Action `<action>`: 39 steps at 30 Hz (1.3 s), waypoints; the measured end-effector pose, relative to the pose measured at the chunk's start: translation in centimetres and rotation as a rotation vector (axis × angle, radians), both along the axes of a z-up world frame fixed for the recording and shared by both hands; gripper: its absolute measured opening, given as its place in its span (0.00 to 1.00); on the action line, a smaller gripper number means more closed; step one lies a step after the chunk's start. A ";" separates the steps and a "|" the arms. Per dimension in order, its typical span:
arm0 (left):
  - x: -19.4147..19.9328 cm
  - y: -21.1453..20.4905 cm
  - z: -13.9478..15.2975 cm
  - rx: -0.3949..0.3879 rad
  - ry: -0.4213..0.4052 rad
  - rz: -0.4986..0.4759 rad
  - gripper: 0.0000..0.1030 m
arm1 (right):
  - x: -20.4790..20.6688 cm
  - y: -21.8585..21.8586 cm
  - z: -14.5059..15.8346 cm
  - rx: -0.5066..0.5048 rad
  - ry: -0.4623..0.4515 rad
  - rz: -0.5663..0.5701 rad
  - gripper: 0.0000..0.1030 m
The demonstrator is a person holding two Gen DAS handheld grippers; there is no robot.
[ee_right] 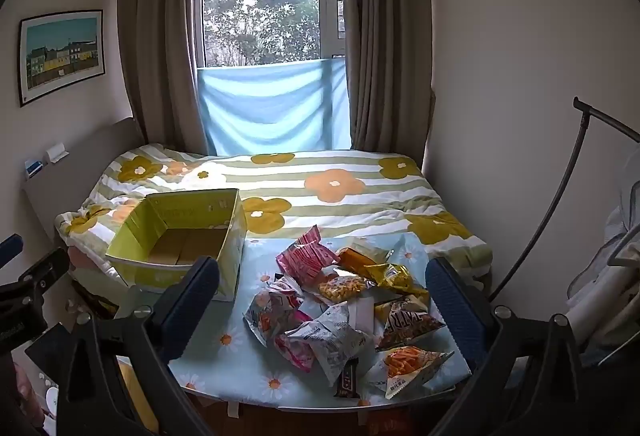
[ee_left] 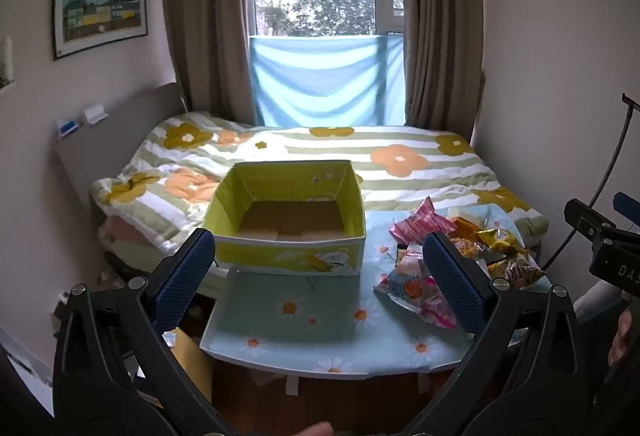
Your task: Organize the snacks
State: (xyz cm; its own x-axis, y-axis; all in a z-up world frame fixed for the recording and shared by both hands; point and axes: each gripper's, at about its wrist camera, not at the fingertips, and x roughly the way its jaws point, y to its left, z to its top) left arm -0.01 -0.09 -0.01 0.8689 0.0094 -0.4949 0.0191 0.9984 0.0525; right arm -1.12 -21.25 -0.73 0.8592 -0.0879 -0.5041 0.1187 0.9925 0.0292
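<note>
An open, empty yellow-green cardboard box [ee_left: 288, 220] stands on a small table with a daisy-print cloth [ee_left: 312, 320]; it also shows in the right wrist view [ee_right: 180, 240]. A pile of snack packets [ee_right: 348, 300] lies on the table's right half, with a pink packet [ee_right: 306, 256] at the back and an orange-stick packet [ee_right: 408, 364] at the front. The pile also shows in the left wrist view [ee_left: 452, 256]. My left gripper [ee_left: 320, 280] is open and empty, before the box. My right gripper [ee_right: 324, 308] is open and empty, above the pile's near side.
A bed with a flowered striped quilt [ee_right: 320, 188] lies behind the table, under a curtained window [ee_right: 260, 4]. A dark curved stand [ee_right: 560, 188] rises at the right. Each gripper's body shows at the edge of the other's view [ee_left: 604, 244].
</note>
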 end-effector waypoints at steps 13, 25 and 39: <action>0.9 -0.4 -0.1 0.007 -0.020 0.001 1.00 | 1.2 0.4 -0.3 -0.014 -0.005 -0.004 1.00; 0.8 -0.5 -0.3 0.013 -0.036 -0.006 1.00 | 1.1 0.0 -0.2 -0.014 -0.009 -0.003 1.00; 1.5 0.3 -0.2 0.007 -0.048 0.001 1.00 | 1.6 0.6 -0.5 -0.013 0.002 -0.007 1.00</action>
